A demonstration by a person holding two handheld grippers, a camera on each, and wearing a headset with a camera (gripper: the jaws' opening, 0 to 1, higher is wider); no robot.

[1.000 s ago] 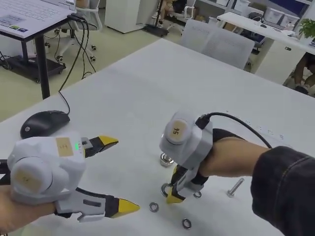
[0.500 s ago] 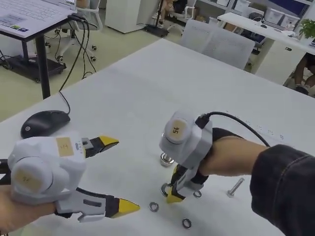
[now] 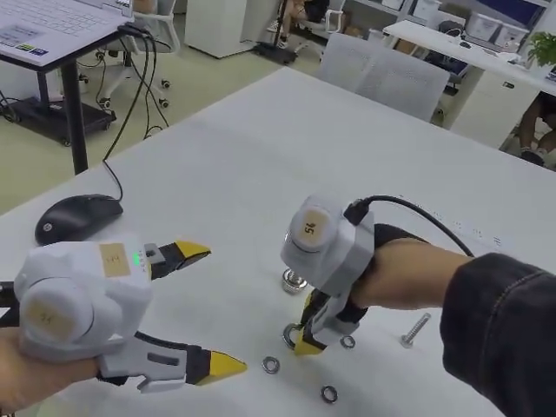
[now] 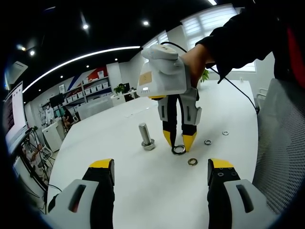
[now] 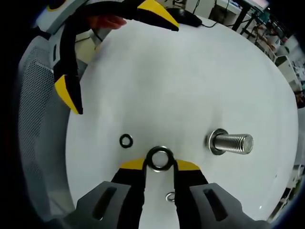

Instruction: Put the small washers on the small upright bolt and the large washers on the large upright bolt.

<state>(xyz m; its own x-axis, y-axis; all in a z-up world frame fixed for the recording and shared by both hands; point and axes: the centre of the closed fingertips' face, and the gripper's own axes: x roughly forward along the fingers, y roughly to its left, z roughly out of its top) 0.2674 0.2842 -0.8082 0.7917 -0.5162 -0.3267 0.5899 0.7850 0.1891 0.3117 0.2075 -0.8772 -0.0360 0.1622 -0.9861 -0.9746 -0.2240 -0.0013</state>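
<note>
Nothing much has moved; the right gripper (image 3: pixel 302 341) stays low on the table (image 3: pixel 261 156). Its jaws pinch the large washer (image 5: pixel 149 159) at the very fingertips. The large upright bolt (image 5: pixel 231 142) stands near, off to one side of the tips. The left gripper (image 3: pixel 213 306) hangs wide open, holding nothing. I think the thin ring, held only by its edges, could slip out when lifted.

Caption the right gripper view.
Right gripper closed on a washer lying on the table, an upright bolt beside it.
</note>
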